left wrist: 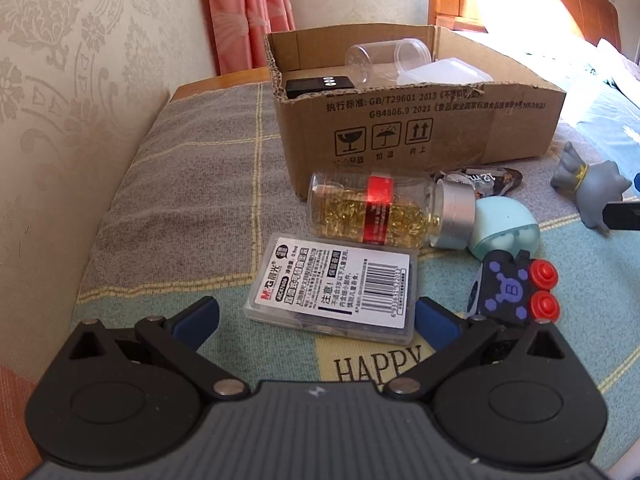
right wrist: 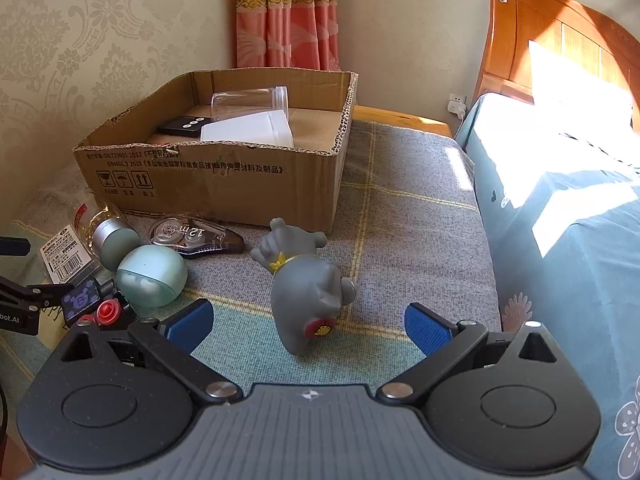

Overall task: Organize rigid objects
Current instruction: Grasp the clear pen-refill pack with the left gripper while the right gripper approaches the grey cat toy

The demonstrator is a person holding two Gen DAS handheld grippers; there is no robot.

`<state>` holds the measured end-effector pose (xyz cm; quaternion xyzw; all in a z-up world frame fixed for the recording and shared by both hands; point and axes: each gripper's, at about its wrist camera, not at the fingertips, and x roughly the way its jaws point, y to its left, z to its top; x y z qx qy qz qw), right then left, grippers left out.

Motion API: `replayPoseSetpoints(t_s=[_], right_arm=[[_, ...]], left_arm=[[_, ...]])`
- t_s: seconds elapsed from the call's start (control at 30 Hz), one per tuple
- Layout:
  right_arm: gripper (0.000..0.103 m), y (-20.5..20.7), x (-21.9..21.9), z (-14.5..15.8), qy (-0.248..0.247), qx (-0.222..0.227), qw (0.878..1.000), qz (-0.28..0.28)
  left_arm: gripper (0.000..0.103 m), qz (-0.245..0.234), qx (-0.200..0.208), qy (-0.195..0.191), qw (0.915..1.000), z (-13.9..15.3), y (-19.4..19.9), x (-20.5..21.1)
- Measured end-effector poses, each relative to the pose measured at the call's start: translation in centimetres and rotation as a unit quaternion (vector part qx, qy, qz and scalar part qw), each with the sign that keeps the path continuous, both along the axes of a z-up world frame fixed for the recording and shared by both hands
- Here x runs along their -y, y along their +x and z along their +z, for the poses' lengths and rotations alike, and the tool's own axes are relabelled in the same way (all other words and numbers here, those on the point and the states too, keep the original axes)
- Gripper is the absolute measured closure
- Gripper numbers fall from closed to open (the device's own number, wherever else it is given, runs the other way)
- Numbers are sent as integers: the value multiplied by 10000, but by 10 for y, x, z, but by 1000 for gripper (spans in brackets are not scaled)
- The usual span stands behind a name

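Note:
My left gripper (left wrist: pixel 318 320) is open, its blue pads either side of the near end of a clear plastic case with a barcode label (left wrist: pixel 336 286). Beyond it lie a glass bottle of gold capsules (left wrist: pixel 372 210), a pale green round case (left wrist: pixel 506 232) and a black block toy with red studs (left wrist: pixel 514 290). My right gripper (right wrist: pixel 310 326) is open around a grey figurine (right wrist: pixel 306 280) lying on the blanket. A correction tape (right wrist: pixel 192 236) lies near the cardboard box (right wrist: pixel 224 176). The box holds a clear jar (right wrist: pixel 248 102), a white container (right wrist: pixel 248 130) and a black device (right wrist: pixel 182 124).
A grey and green checked blanket (right wrist: pixel 400 208) covers the surface. Patterned wall on the left, a pink curtain (right wrist: pixel 288 12) behind the box. A bed with a wooden headboard (right wrist: pixel 560 44) and blue sheet stands to the right.

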<state>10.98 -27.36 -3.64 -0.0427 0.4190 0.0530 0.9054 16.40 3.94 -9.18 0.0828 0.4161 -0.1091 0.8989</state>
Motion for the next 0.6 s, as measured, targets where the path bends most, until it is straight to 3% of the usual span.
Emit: replayPoseSetpoints(t_s=[0.6], right_arm=[[0, 14, 46, -18, -153, -182, 9974, -677]], left_arm=[[0, -36, 49, -8, 10000, -1, 23, 5]])
